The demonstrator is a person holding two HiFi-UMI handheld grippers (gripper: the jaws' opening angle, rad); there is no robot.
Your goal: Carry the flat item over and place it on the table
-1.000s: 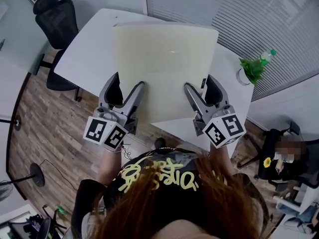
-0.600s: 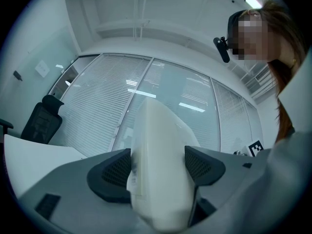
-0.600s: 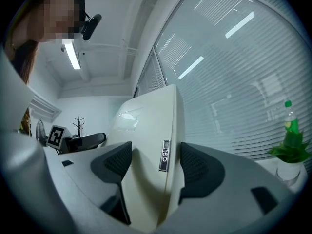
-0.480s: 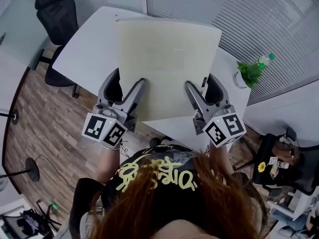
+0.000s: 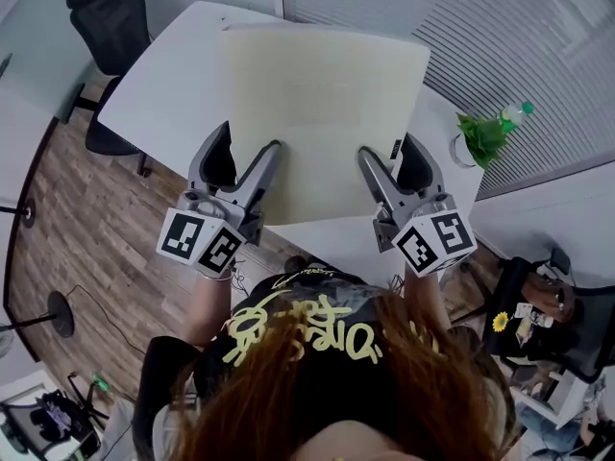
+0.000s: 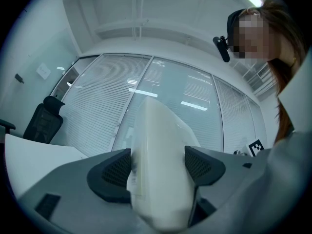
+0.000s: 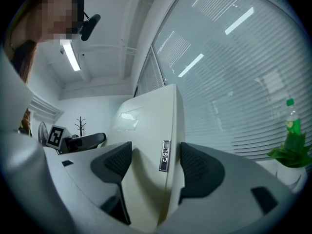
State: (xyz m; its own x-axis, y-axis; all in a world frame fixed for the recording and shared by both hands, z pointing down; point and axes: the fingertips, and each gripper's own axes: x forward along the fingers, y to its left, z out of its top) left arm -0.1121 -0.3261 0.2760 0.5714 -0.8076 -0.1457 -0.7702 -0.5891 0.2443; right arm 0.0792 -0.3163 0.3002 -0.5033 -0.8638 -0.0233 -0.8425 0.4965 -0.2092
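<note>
head view is showing left gripper (image 5: 246, 154) and right gripper (image 5: 392, 157) clamping the flat panel's (image 5: 327, 104) near edge, panel spreading over the table (image 5: 163, 94) beyond the fingers (image 5: 265, 165).

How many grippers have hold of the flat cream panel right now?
2. The left gripper clamps the near edge of the panel on its left side; the right gripper clamps the same edge on its right. None hidden.

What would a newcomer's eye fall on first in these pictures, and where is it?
The big pale flat panel, gripped at its near edge by the left gripper and the right gripper, hides much of the white table in the head view. Next come the green bottle at the table's right end and the black office chair at upper left.
</note>
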